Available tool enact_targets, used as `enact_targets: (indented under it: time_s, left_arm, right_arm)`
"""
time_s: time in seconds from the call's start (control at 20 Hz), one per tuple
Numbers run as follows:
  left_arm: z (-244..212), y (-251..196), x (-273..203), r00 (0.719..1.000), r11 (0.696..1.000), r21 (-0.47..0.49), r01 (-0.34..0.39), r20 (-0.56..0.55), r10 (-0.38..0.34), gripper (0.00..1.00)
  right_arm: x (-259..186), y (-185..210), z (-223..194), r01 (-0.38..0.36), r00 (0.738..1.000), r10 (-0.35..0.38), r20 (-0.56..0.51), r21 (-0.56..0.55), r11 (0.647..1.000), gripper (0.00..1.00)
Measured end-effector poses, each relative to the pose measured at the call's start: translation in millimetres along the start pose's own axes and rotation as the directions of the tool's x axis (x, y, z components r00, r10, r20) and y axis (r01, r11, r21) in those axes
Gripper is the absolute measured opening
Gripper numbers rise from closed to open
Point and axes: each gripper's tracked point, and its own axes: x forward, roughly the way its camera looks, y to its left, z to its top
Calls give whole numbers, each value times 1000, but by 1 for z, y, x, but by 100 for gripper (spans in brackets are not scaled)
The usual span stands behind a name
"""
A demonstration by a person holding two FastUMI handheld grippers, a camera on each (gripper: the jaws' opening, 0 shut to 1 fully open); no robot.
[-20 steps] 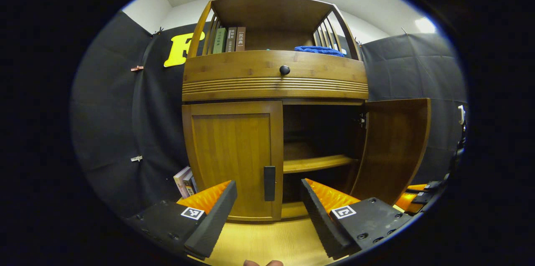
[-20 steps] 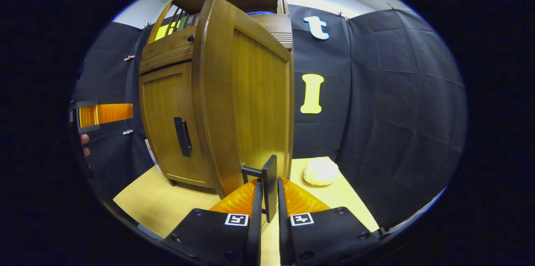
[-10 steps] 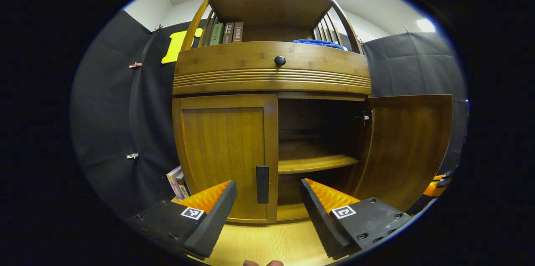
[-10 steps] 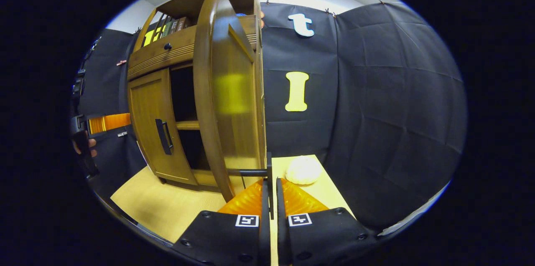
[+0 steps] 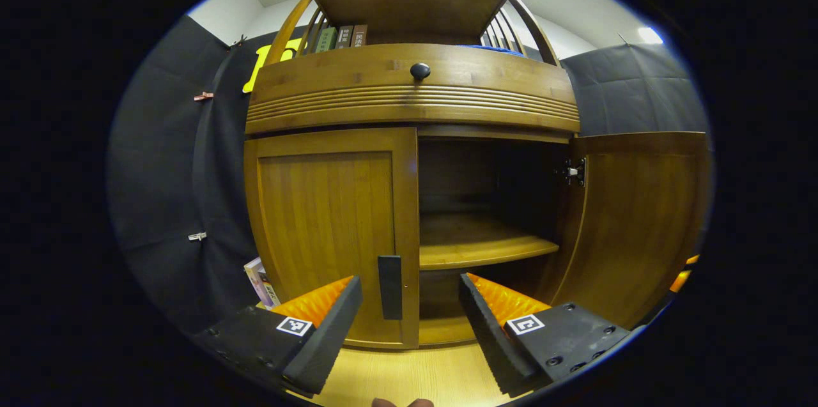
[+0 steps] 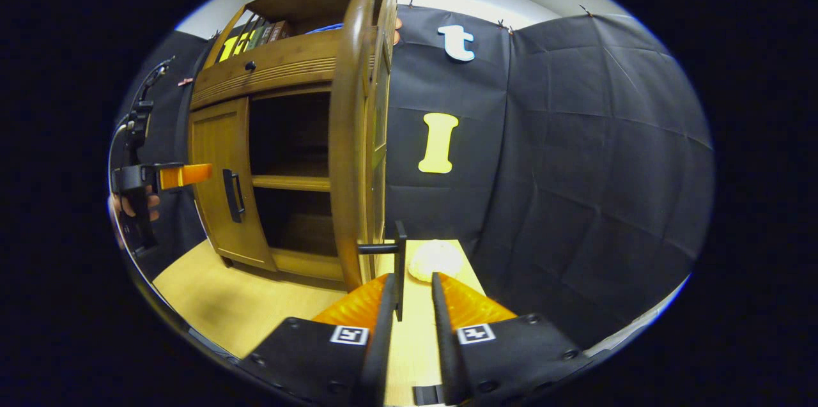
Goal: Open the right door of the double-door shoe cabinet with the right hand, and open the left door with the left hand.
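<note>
One door of the shoe cabinet [image 5: 412, 94] stands swung wide: the right door [image 5: 629, 222], edge-on in the right gripper view. Its handle [image 6: 397, 269] sits between the fingers of the right tool [image 6: 409, 324], which look slightly parted; whether either pad touches the handle cannot be told. The left door [image 5: 332, 228] is closed, its handle [image 5: 390, 287] ahead of the left tool [image 5: 406, 324], whose fingers are spread wide and apart from it. Inside, a bare shelf [image 5: 479, 247] shows. Books [image 5: 342, 38] stand on top. A pale round lump [image 6: 436, 260] lies on the desk [image 6: 211, 295] beside the cabinet.
</note>
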Motion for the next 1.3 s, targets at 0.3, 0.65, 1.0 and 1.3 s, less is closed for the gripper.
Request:
enact_targets:
  time_s: [0.3, 0.65, 1.0, 1.3]
  left_arm:
    - [-18, 7, 34, 999, 999, -4, -32, -5, 31, 95]
    - [-51, 22, 83, 996, 997, 4, -80, -33, 80, 95]
    - [-72, 26, 112, 995, 996, -30, -80, -58, 78, 73]
    - [-73, 29, 122, 994, 995, -36, -96, -53, 94, 42]
  right_arm:
    - [0, -27, 7, 91, 995, -90, 41, -6, 996, 96]
    - [8, -50, 20, 150, 987, -151, 56, 26, 988, 100]
    - [11, -58, 15, 164, 986, -165, 23, 35, 986, 98]
    - [8, -67, 15, 185, 982, -185, 20, 37, 982, 98]
